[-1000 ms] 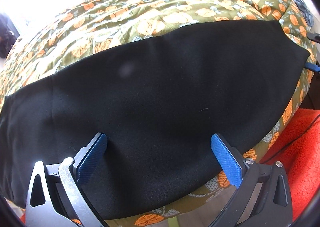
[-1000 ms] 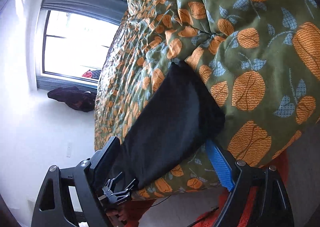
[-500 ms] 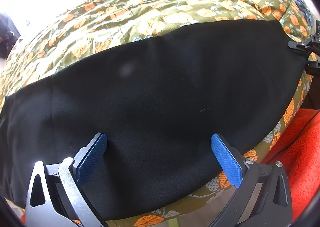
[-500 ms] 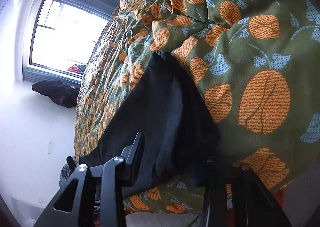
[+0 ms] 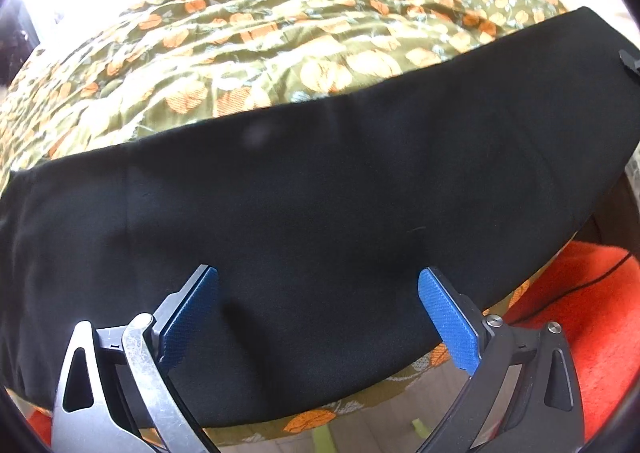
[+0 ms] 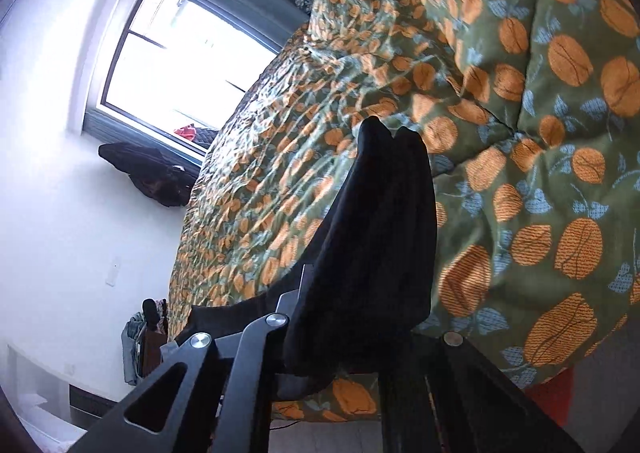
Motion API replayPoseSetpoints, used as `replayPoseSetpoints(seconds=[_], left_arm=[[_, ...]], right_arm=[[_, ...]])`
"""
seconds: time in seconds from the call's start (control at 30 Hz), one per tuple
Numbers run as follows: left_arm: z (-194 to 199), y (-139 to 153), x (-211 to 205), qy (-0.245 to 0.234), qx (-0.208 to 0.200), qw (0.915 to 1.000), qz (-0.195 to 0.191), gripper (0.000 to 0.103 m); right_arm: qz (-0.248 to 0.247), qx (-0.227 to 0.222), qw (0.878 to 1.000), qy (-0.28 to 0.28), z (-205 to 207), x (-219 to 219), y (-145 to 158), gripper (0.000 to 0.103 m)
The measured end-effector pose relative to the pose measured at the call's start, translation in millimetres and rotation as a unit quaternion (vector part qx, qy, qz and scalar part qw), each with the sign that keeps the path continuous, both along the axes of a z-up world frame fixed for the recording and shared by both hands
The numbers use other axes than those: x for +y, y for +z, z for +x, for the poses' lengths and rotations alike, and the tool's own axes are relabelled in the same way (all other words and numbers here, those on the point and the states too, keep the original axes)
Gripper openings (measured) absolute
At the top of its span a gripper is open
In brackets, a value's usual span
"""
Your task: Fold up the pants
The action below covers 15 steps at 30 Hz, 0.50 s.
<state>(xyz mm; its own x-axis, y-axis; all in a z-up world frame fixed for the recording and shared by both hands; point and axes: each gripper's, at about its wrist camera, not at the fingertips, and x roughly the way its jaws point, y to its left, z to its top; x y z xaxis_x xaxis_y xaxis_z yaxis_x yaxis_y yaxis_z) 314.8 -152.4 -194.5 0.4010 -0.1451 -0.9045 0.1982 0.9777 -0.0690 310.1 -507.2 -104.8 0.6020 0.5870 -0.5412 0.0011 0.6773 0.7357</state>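
Observation:
Black pants [image 5: 304,213] lie stretched across the near edge of a bed with a green quilt printed with orange fruit [image 5: 280,25]. My left gripper [image 5: 318,293] is open, its blue pads [image 5: 444,313] wide apart just above the pants' near edge, holding nothing. My right gripper [image 6: 356,317] is shut on the end of the pants [image 6: 380,237], and the cloth bunches up and rises off the quilt [image 6: 540,133] between its jaws. Part of the right gripper shows at the far right edge of the left wrist view [image 5: 630,61].
An orange-red rug [image 5: 592,317] lies on the floor to the right of the bed. A window [image 6: 180,65] with a grey curtain and dark clothes on its sill [image 6: 148,173] stand beyond the bed. More clothes [image 6: 136,345] hang by the white wall.
My right gripper moved onto the pants' end, shut on it and lifted it so the cloth bunches. The left gripper stayed open and shifted a little along the pants.

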Motion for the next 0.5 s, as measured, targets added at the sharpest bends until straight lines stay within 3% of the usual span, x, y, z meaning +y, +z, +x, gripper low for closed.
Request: replayPoseSetpoints(seconds=[0.17, 0.27, 0.37, 0.5], left_arm=[[-8, 47, 80, 0.059, -0.050, 0.9966, -0.028, 0.100], [-18, 65, 145, 0.122, -0.071, 0.9891, -0.041, 0.100], [-39, 76, 212, 0.197, -0.082, 0.9749, -0.063, 0.100], [-74, 70, 284, 0.273, -0.085, 0.9563, -0.063, 0.100]], right_arm=[[-0.009, -0.059, 0.997, 0.054, 1, 67, 74, 0.010], [-0.002, -0.088, 0.991, 0.101, 6, 129, 105, 0.010], [0.016, -0.102, 0.982, 0.158, 10, 208, 112, 0.010], [0.009, -0.097, 0.971, 0.219, 8, 325, 77, 0.010]])
